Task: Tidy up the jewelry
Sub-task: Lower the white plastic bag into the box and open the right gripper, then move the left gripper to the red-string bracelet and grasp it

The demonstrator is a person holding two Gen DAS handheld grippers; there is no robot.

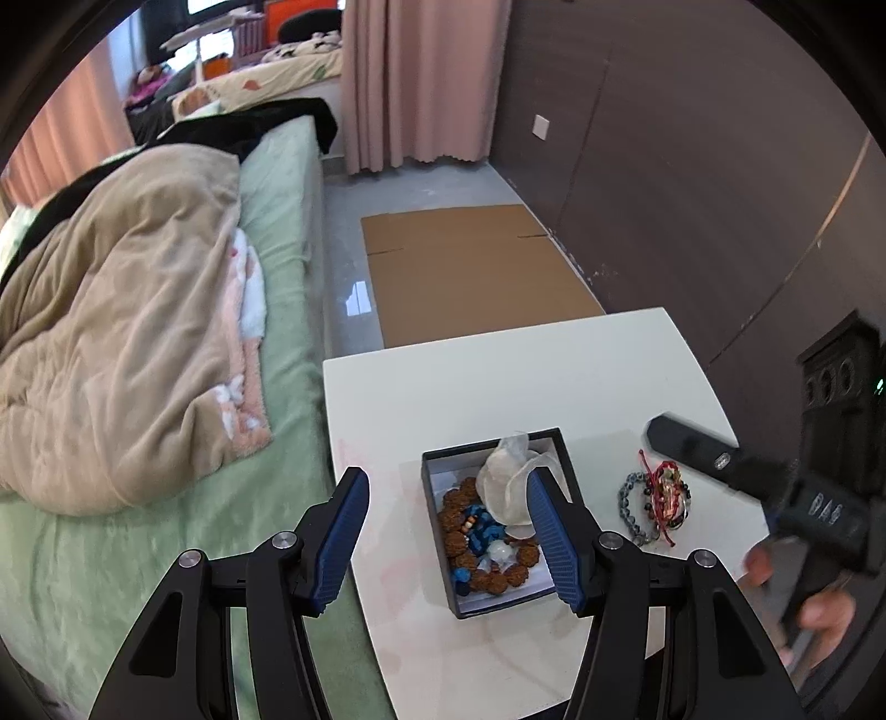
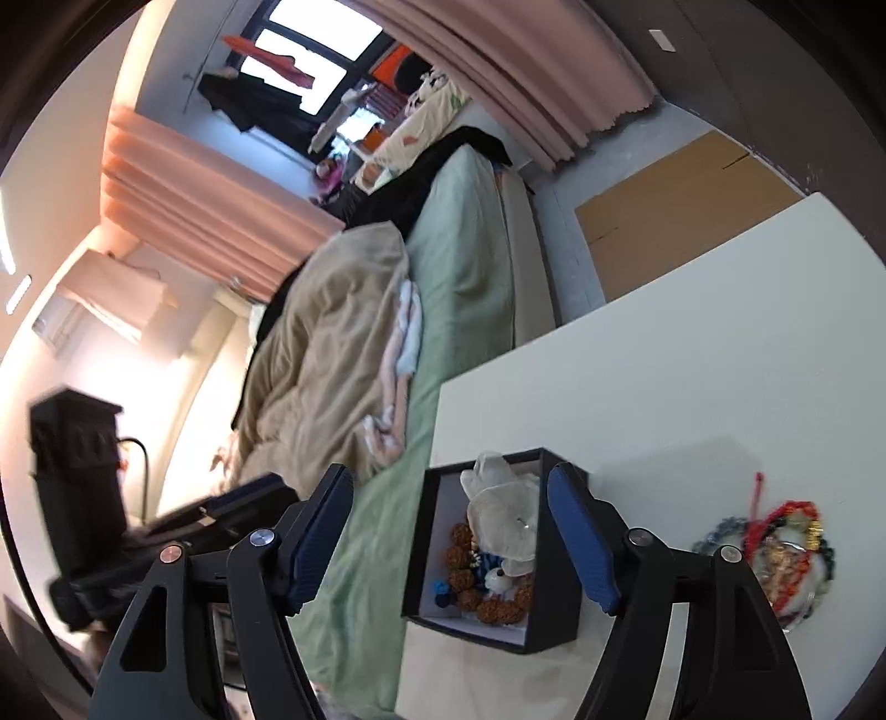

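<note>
Bracelets (image 1: 659, 501) lie tangled beside the box (image 1: 545, 598); both my grippers (image 1: 446, 531) (image 2: 451, 540) gape empty, so one grab may snag several.

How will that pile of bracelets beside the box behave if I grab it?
The bracelets look like loose beaded loops tangled with red cord, so they will probably hang floppy and lift as a clump. Strands may snag or slip off. They lie flat on the table, so rolling seems unlikely.

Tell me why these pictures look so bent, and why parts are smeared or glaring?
Left wrist view: the fisheye lens bends the table edges, and the right hand-held gripper is motion-blurred. Right wrist view: the window is blown out with glare.
</note>
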